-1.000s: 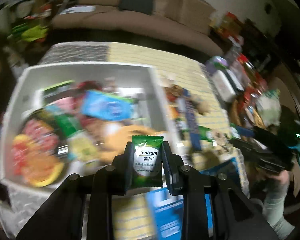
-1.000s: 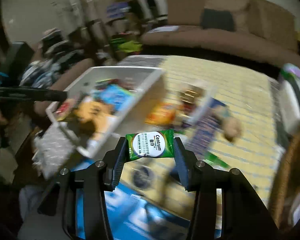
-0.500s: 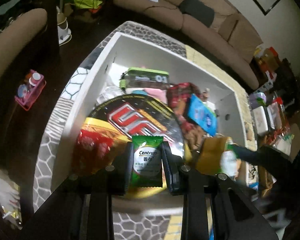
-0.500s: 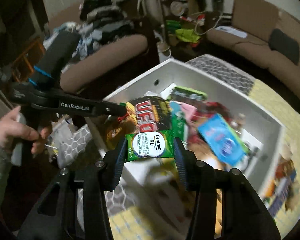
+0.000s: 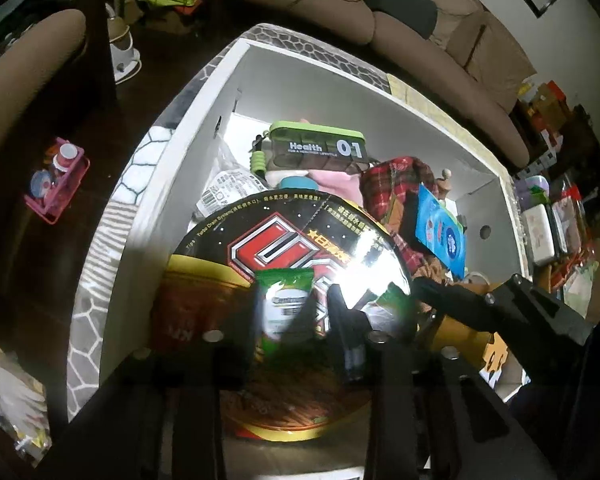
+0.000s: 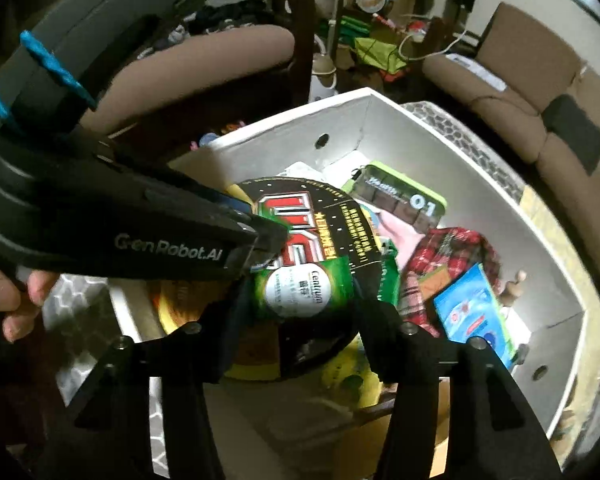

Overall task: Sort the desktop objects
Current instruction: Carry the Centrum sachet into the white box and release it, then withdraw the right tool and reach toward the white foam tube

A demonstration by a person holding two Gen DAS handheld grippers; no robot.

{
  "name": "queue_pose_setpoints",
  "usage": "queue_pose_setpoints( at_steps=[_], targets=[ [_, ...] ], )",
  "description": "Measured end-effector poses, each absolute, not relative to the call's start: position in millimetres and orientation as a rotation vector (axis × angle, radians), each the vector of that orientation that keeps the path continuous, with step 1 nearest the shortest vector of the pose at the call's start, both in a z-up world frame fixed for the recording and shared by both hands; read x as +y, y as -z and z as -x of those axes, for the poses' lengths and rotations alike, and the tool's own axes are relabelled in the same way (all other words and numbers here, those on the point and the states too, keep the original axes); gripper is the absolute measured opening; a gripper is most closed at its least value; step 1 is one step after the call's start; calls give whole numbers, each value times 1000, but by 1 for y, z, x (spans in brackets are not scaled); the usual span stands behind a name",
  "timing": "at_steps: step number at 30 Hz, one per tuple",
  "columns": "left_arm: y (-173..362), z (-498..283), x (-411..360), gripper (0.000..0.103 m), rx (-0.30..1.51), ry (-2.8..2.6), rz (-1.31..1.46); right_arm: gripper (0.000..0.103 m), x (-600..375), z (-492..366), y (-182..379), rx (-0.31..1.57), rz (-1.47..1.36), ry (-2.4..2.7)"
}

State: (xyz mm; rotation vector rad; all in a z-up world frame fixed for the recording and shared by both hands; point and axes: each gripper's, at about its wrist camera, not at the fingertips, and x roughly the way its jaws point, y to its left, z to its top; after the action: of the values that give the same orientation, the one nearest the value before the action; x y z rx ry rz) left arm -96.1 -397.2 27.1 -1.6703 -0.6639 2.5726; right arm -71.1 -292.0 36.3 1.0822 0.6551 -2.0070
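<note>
A white storage box [image 5: 204,128] holds several items, topped by a round black UFO noodle bowl [image 5: 296,240]. My left gripper [image 5: 296,312] is over the bowl with a green Centrum sachet [image 5: 284,308] between its fingers; the jaws look slightly parted and the sachet blurred. My right gripper [image 6: 304,292] holds another green Centrum sachet [image 6: 300,288] just above the same bowl [image 6: 300,216] in the box [image 6: 480,152]. The left gripper body [image 6: 120,216] crosses the right wrist view, its tip close to the right sachet.
In the box lie a green Health 01 case [image 5: 320,148], red plaid cloth [image 5: 392,184] and a blue packet [image 5: 440,232]. A brown sofa [image 5: 440,36] stands behind. A pink tray [image 5: 56,180] sits on the dark floor at left. Clutter lines the right side.
Both grippers have moved from the table over the white box and down toward the noodle bowl. The left jaws seem to have loosened around their sachet.
</note>
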Motion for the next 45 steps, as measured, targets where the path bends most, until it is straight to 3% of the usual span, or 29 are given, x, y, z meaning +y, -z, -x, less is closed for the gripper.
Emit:
queue_pose_setpoints(
  at_steps=[9, 11, 16, 20, 21, 23, 26, 29, 45],
  targets=[
    [-64, 66, -406, 44, -712, -2642, 1559, 52, -246, 64, -71, 529, -1079, 2045],
    [-77, 56, -397, 49, -667, -2658, 1528, 53, -224, 62, -83, 490, -1080, 2061],
    [-108, 37, -352, 80, -528, -2680, 1447, 59, -163, 55, -111, 372, -1111, 2088],
    [-123, 28, -298, 91, -427, -2655, 1414, 67, -111, 49, -127, 262, -1136, 2114],
    [-126, 27, -283, 95, -413, -2636, 1404, 74, -96, 48, -130, 245, -1148, 2126],
    [-130, 25, -257, 95, -403, -2605, 1387, 88, -66, 45, -137, 204, -1163, 2158],
    [-135, 26, -219, 96, -377, -2580, 1369, 91, -18, 42, -145, 132, -1166, 2208],
    [-134, 31, -183, 103, -357, -2544, 1374, 103, 30, 39, -150, 62, -1186, 2248],
    [-92, 59, -17, 103, -223, -2373, 1481, 103, 215, 36, -110, -184, -1333, 2438]
  ],
)
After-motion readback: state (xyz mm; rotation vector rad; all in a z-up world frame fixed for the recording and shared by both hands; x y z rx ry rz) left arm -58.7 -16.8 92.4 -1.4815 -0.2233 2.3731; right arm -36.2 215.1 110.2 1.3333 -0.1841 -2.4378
